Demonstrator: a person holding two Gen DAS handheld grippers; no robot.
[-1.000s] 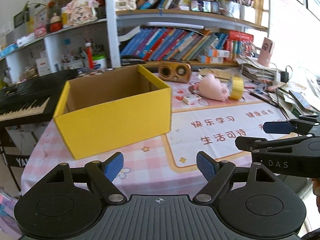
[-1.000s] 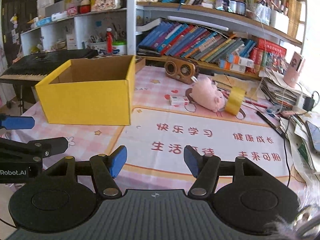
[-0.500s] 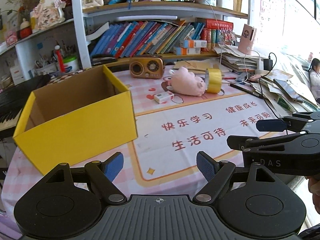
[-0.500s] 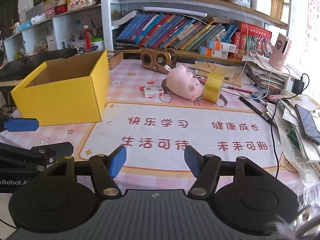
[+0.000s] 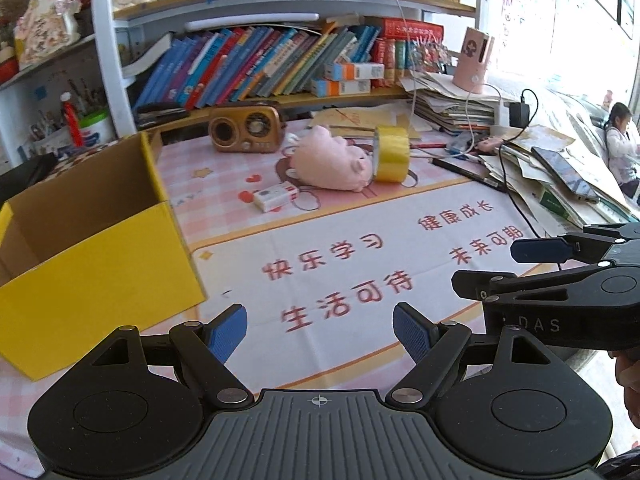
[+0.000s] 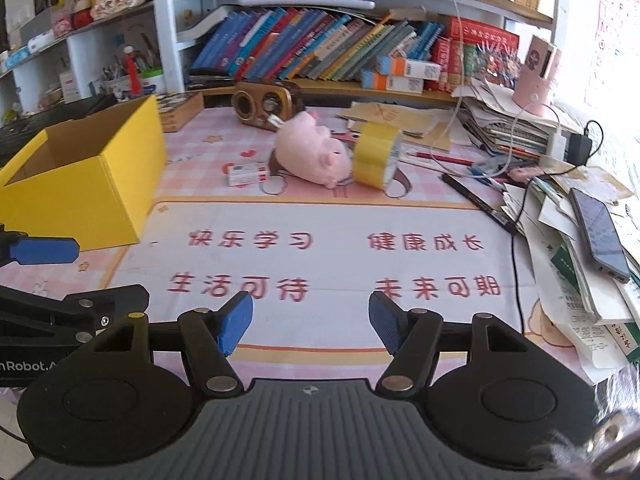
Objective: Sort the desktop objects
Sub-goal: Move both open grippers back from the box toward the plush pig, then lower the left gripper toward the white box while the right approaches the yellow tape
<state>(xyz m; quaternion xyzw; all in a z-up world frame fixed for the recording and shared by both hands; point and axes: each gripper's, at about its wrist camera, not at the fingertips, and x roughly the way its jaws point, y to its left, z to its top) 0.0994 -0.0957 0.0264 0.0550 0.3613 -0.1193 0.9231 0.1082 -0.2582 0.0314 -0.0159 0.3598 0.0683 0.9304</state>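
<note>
An open yellow cardboard box (image 5: 92,272) (image 6: 76,184) stands at the left of the table, nothing visible inside it. Further back lie a pink plush pig (image 5: 332,166) (image 6: 312,156), a roll of yellow tape (image 5: 392,154) (image 6: 376,154) leaning against it, and a small white and red packet (image 5: 276,197) (image 6: 248,173). My left gripper (image 5: 320,332) is open and empty over the near mat. My right gripper (image 6: 310,322) is open and empty too, alongside it to the right. Each gripper shows at the edge of the other's view.
A brown retro radio (image 5: 248,128) sits at the back under shelves of books. Piled papers, a phone (image 6: 600,228), a black pen (image 6: 476,204) and charger cables crowd the right side. A keyboard instrument lies behind the box at far left. A person sits at far right.
Both grippers have travelled to the right along the table front: the yellow box has slid toward the left edge of both views, and the pig, tape and paper pile have come closer to centre.
</note>
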